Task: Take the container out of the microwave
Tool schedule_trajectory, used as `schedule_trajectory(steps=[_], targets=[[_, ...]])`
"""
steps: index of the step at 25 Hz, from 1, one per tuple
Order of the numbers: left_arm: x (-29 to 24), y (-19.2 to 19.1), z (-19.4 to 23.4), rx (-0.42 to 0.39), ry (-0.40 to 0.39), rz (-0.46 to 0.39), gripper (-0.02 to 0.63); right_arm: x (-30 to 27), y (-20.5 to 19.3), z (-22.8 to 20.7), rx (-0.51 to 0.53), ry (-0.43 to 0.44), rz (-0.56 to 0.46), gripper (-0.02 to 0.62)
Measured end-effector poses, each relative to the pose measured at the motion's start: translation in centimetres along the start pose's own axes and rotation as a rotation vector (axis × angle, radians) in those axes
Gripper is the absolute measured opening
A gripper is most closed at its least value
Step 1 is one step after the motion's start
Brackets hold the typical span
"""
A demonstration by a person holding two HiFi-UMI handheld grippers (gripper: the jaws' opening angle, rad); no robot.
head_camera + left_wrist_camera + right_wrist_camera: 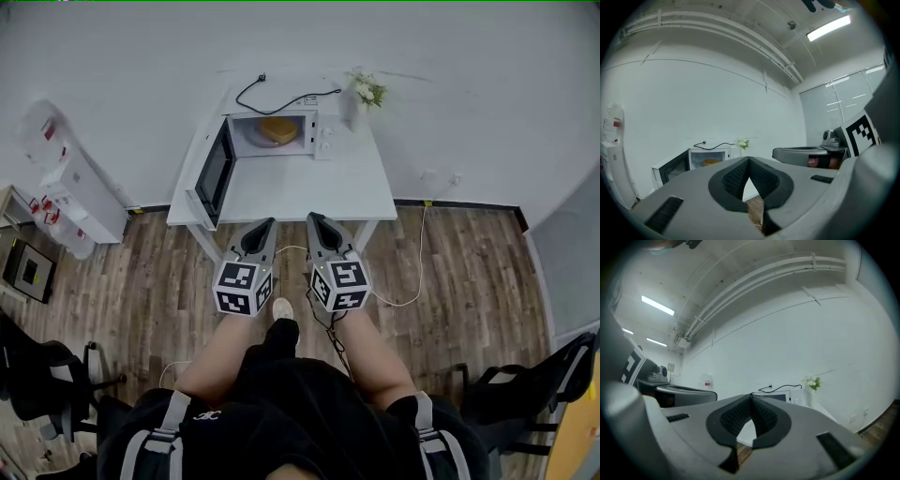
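Left gripper [748,160]: jaws closed, tips pressed together. Nothing is between them and it touches nothing.
Right gripper [751,398]: closed the same way and empty, just beside the left one.
Where the grippers are: in the air over the wood floor, pointing at the table [319,192], not yet over it.
Microwave [323,131]: white, at the back of the table. Its dark door [214,171] is swung wide open to the left.
Container [276,129]: inside the microwave, well apart from both grippers.
How it looks: round and orange-yellow, maybe. It is too small to tell what is in it.
Vase [354,108]: white flowers in it, just right of the microwave.
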State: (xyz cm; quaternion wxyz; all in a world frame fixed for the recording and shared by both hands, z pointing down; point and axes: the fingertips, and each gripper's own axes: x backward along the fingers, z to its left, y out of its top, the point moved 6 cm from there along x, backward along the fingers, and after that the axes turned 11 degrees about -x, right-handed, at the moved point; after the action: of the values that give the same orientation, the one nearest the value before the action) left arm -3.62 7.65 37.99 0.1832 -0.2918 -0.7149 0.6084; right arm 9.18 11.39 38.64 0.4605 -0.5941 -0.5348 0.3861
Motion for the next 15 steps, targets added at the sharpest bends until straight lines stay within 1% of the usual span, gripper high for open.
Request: schedule_trajectory(steps=[5, 9, 13, 15], targets=[[-2.4, -0.8, 0.9, 0.001, 0.009, 0.005, 0.005, -2.0, -0.5, -1.5, 0.005, 0.015, 0.016, 0.003], [-5.6, -1.5, 2.6, 0.009, 0.014, 0.008, 0.005, -5.0, -0.5, -3.1, 0.017, 0.025, 0.017, 0.003], [-9.0, -1.9, 4.3, 0.014, 0.021, 0.017, 0.005, -8.3, -0.4, -5.0, -0.011, 0.041, 0.028, 0.003], [-11.0, -2.2, 5.3, 0.016, 0.02, 0.026, 0.005, -10.3, -0.4, -6.0, -0.007, 0.043, 0.033, 0.003]])
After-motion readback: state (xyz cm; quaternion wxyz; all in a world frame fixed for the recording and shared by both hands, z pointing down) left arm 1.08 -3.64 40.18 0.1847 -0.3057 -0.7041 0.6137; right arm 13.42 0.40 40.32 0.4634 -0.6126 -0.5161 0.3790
